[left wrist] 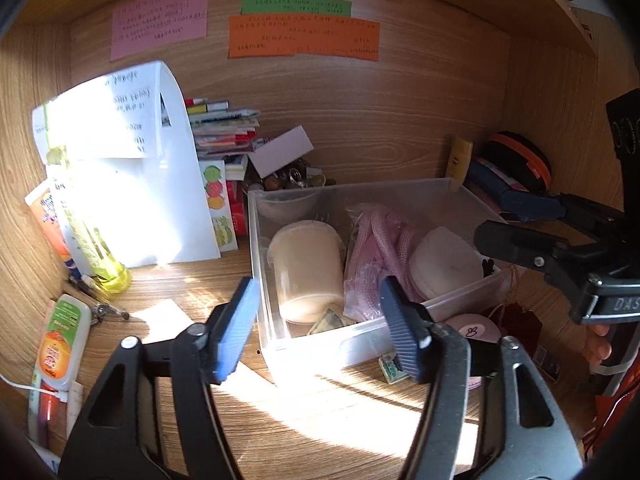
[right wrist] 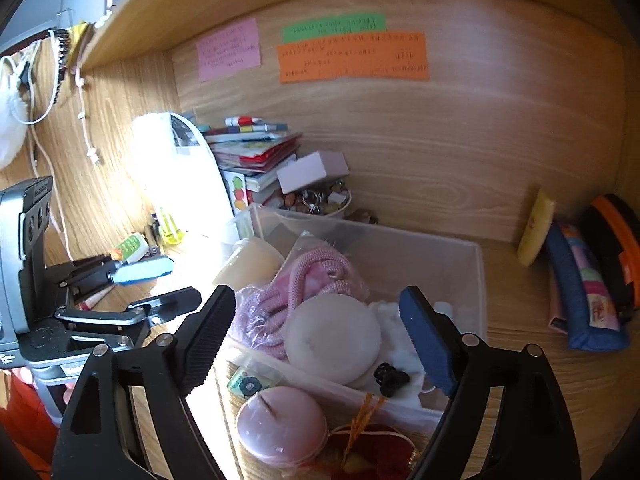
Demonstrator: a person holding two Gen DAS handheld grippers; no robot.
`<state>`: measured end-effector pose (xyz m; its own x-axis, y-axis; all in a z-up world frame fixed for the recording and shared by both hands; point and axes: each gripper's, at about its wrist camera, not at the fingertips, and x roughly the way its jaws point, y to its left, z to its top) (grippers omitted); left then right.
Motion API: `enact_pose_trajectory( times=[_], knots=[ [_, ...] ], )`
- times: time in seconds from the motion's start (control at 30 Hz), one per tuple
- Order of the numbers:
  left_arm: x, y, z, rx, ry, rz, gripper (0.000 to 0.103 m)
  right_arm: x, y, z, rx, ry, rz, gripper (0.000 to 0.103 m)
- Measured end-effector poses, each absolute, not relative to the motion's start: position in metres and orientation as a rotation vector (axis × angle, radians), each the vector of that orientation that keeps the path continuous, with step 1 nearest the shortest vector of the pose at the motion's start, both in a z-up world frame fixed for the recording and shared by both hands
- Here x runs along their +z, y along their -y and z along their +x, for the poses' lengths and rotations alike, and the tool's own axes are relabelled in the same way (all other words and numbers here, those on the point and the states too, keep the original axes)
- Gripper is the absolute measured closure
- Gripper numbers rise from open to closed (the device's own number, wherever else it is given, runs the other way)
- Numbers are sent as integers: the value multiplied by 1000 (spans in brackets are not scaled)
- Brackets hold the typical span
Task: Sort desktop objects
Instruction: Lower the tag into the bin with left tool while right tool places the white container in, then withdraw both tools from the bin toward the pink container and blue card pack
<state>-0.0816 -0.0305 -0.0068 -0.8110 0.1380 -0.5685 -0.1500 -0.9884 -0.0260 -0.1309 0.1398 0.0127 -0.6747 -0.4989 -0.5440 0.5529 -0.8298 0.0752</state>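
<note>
The right gripper (right wrist: 316, 340) hangs with jaws wide and empty over the near right corner of the clear bin (right wrist: 478, 280). The pink round case (right wrist: 280, 424) lies on the desk outside the bin's front wall, at about seven o'clock from those fingertips (a flat disc, no long axis). The left gripper (left wrist: 320, 328), also spread and empty, stands farther off.

Bin (left wrist: 440, 308) mid-desk – tub (left wrist: 306, 268) in its left side, round pad (left wrist: 444, 264) right; books (left wrist: 224, 128) stacked behind; pouch (right wrist: 584, 292) far right.
</note>
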Motion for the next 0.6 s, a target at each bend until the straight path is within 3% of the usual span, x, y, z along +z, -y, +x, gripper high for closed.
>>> enact_pose_trajectory(
  times=[0.3,0.6],
  knots=[
    [5,19,-66,2885,-84,-855,17,19,-157,-106,-2470,-157,703,16],
    [5,1,-51,2862,-122,-874,15,8,-186,-85,-2512,-179,737,15]
  ],
)
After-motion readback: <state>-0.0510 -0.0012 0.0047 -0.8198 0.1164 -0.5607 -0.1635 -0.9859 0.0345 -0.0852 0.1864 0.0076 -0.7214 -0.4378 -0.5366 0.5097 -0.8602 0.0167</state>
